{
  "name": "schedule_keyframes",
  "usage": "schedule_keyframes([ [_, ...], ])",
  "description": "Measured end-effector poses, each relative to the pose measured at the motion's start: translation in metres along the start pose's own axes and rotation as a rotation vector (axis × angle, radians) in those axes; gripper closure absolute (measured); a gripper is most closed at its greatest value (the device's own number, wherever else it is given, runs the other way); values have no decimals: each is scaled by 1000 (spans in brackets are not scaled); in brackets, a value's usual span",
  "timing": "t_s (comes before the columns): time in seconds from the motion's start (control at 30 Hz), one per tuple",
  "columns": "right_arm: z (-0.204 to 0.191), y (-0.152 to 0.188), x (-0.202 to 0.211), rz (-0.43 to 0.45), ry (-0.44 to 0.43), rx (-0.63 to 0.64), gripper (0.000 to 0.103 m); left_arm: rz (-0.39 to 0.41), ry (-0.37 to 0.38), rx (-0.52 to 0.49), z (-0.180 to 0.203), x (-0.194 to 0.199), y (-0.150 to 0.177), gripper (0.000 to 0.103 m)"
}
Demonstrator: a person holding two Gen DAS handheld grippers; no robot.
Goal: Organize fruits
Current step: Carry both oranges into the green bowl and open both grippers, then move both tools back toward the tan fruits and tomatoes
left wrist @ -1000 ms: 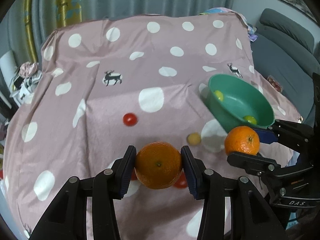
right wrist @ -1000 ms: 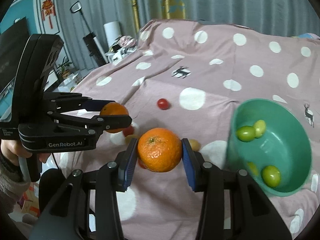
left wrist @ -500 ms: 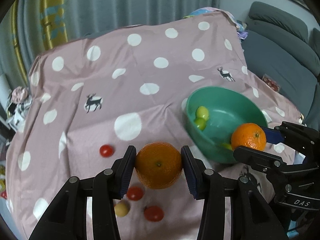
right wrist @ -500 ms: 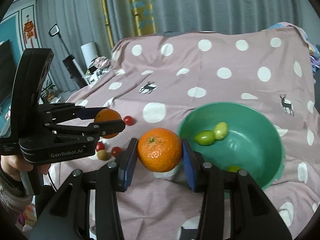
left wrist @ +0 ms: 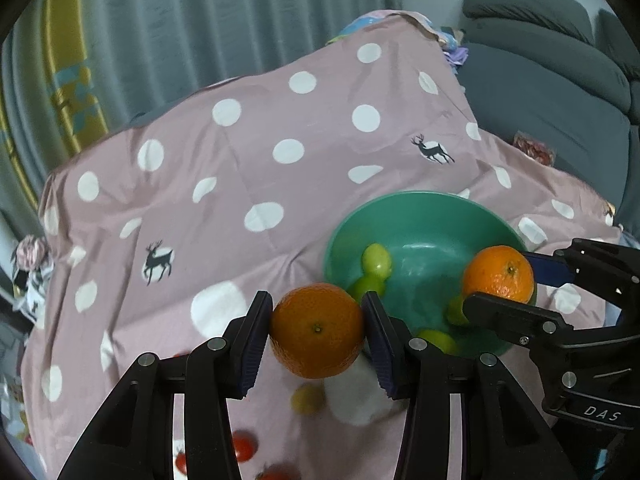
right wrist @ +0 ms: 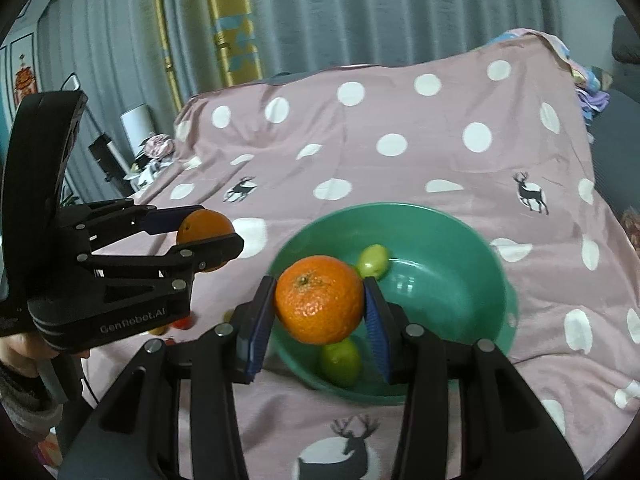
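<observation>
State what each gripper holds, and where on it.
Left gripper: an orange, pads on its opposite sides. Right gripper: another orange, likewise gripped at its sides.

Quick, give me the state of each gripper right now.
Left gripper: shut on an orange, near the green bowl.
Right gripper: shut on another orange, held over the green bowl.

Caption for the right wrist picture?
Right gripper holds an orange over a green bowl of small green fruits.
</observation>
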State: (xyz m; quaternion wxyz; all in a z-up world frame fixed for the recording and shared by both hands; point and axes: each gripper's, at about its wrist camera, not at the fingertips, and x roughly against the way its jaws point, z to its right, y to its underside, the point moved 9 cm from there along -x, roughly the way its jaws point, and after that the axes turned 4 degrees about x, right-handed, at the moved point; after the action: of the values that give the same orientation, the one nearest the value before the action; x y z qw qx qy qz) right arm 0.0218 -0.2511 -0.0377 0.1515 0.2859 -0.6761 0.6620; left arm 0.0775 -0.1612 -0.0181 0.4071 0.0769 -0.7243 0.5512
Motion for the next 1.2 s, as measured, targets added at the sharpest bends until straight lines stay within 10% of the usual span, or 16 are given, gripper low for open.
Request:
schedule_keyframes([
  [1.2,51,18,-26,-69,78,-82,57,-65,-52,-126,39,-59,2,53],
])
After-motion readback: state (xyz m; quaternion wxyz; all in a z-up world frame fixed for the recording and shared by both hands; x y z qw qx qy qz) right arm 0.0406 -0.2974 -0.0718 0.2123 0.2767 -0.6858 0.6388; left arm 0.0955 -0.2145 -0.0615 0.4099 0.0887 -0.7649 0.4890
